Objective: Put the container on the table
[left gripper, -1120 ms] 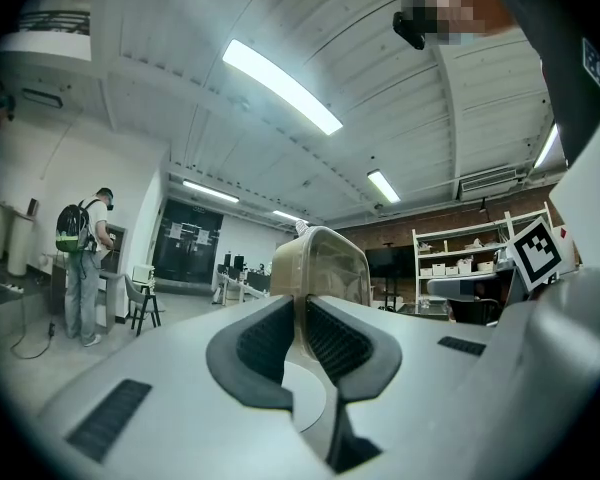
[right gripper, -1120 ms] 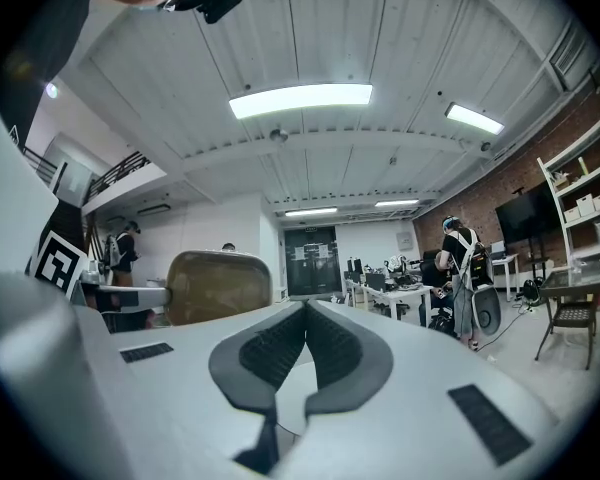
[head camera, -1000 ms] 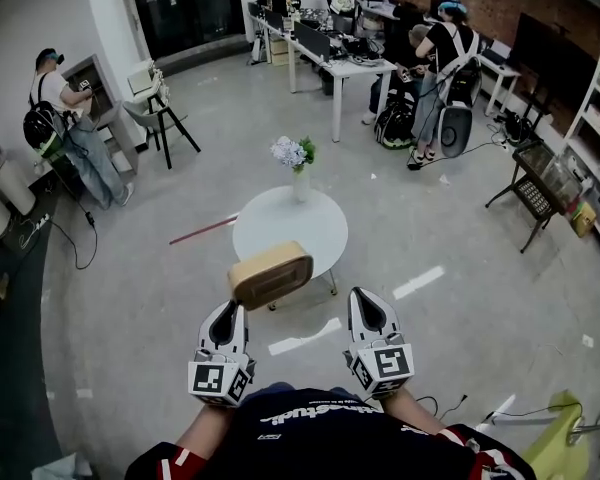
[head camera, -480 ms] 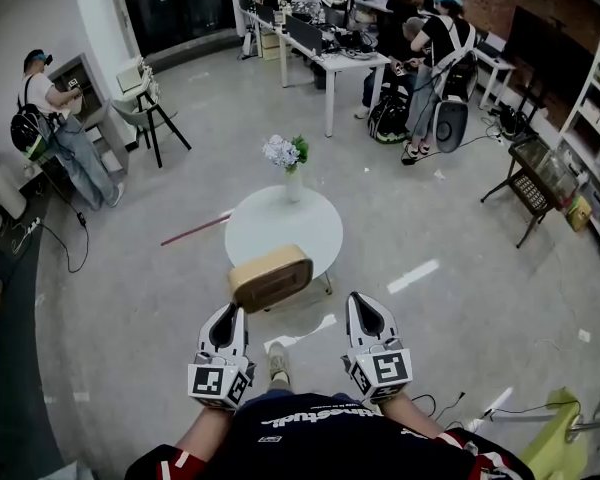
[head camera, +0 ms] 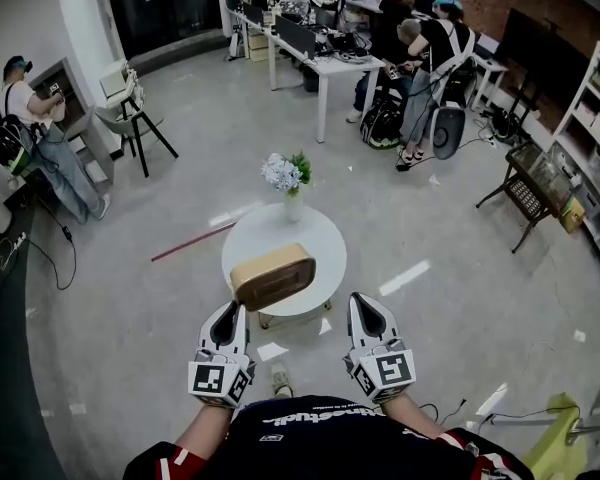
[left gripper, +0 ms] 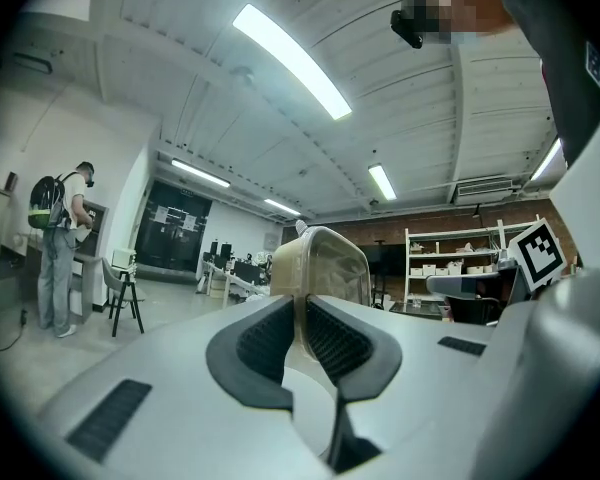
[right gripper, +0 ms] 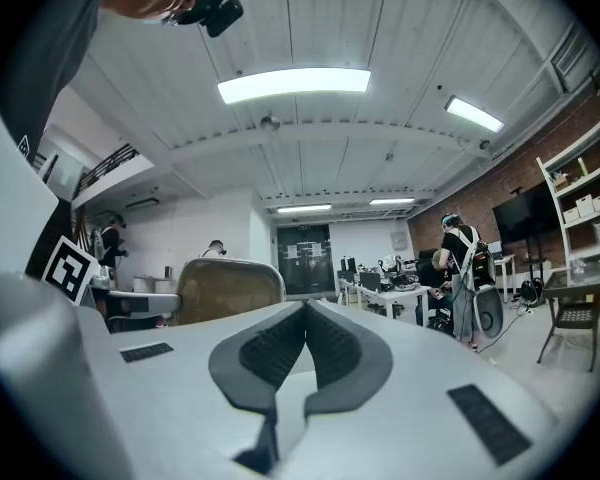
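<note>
The container (head camera: 270,276) is a tan, translucent box with a lid. It hangs in the air over the near edge of the round white table (head camera: 322,234). My left gripper (head camera: 229,311) is shut on a thin rim of the container (left gripper: 320,266), which stands up right behind the pads. My right gripper (head camera: 366,305) is level beside it on the right, apart from the box, its pads pressed together on nothing. In the right gripper view the container (right gripper: 226,290) shows off to the left of that gripper (right gripper: 305,320).
A vase of flowers (head camera: 289,181) stands on the table's far edge. A red stick (head camera: 192,241) lies on the floor to the left. Desks and people (head camera: 426,58) fill the back, another person (head camera: 32,138) stands far left, and a black rack (head camera: 528,194) and shelves are at the right.
Both grippers and the container have moved forward toward the table. The box was short of the table's near edge before and now hangs over it.
</note>
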`<state>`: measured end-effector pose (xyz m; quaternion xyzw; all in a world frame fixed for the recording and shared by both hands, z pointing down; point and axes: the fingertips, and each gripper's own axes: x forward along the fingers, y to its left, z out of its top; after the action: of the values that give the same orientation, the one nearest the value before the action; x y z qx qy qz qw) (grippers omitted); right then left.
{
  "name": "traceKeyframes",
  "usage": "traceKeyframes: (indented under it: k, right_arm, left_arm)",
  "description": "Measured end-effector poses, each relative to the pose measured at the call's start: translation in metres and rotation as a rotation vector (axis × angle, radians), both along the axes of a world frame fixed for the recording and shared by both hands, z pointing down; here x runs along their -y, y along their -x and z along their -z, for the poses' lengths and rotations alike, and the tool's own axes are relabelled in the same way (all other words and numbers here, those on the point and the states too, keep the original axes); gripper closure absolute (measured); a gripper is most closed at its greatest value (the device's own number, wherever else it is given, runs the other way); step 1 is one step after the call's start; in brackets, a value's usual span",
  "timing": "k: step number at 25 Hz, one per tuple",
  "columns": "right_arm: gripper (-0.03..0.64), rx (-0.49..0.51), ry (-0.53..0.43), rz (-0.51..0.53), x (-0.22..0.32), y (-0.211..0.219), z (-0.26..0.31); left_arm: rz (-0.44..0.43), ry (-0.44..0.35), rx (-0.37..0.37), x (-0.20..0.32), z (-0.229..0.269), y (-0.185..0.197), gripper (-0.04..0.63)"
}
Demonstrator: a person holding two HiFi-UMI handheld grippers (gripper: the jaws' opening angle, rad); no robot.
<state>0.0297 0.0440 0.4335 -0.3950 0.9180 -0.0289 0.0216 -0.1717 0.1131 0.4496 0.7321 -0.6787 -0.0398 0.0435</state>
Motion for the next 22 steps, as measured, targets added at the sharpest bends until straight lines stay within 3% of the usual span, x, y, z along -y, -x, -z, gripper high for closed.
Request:
traceKeyframes:
  k: [12,18,22]
  right_arm:
    - [0.617,-0.056,-0.041,-0.025,0.074,0.102,0.023]
    - [0.617,-0.02,-0.014,-0.052,0.099,0.118,0.022]
    - [0.618,-0.006,0.023,-0.028,0.112,0.117,0.015]
  left_arm:
    - [-0.072,-0.021,0.013,0.094,0.024,0.091,0.545]
    - [-0.099,-0.03,-0.005,0.122,0.021,0.114,0.545]
    - [-0.112,-0.02,-0.018,0.136,0.017,0.109,0.545]
